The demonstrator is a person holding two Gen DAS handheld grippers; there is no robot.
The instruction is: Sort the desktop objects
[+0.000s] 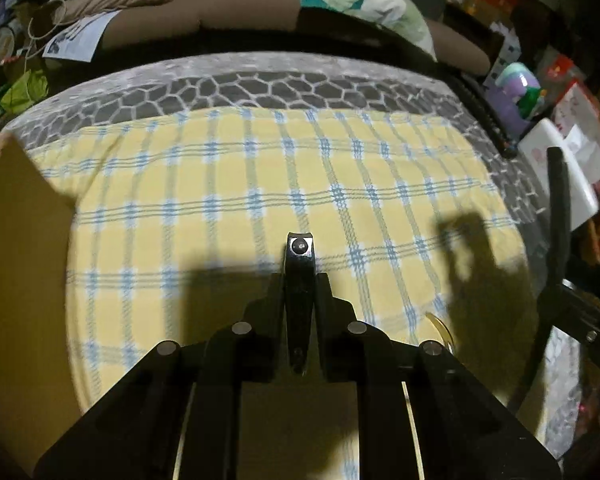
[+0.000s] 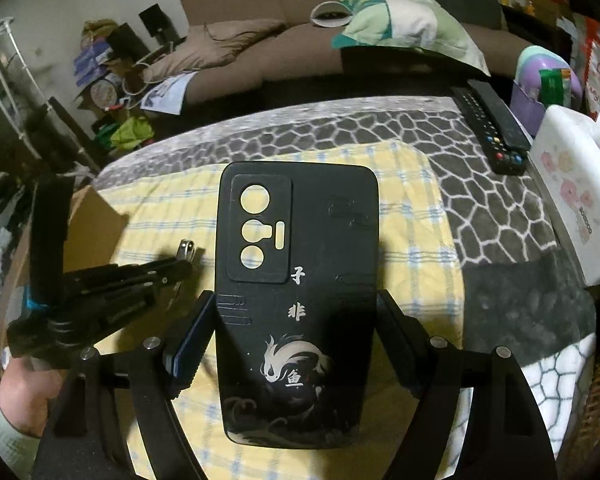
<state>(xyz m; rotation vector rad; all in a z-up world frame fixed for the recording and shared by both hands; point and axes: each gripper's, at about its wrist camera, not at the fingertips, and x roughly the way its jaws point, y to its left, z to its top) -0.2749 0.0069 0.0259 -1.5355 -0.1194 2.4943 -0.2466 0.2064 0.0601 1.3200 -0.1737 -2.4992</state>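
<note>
Black, matt plastic phone case (image 2: pixel 298 300) with camera cut-outs, white characters and a fish motif sits lengthwise between the fingers of the right gripper (image 2: pixel 296 344); both side edges meet the pads, so the jaws stand wide but clamped on the case, above the yellow cloth with blue checks (image 2: pixel 416 240). Its lower end is cut off behind the gripper body. Left gripper (image 1: pixel 300 280): jaws nearly together, clamped on a slim silver-and-black metal nail clipper (image 1: pixel 300 256), whose riveted tip projects beyond the fingertips. The clipper's rear half lies in shadow and is hard to make out. A brown cardboard box (image 1: pixel 16 240) stands at the cloth's left edge, only partly in frame
</note>
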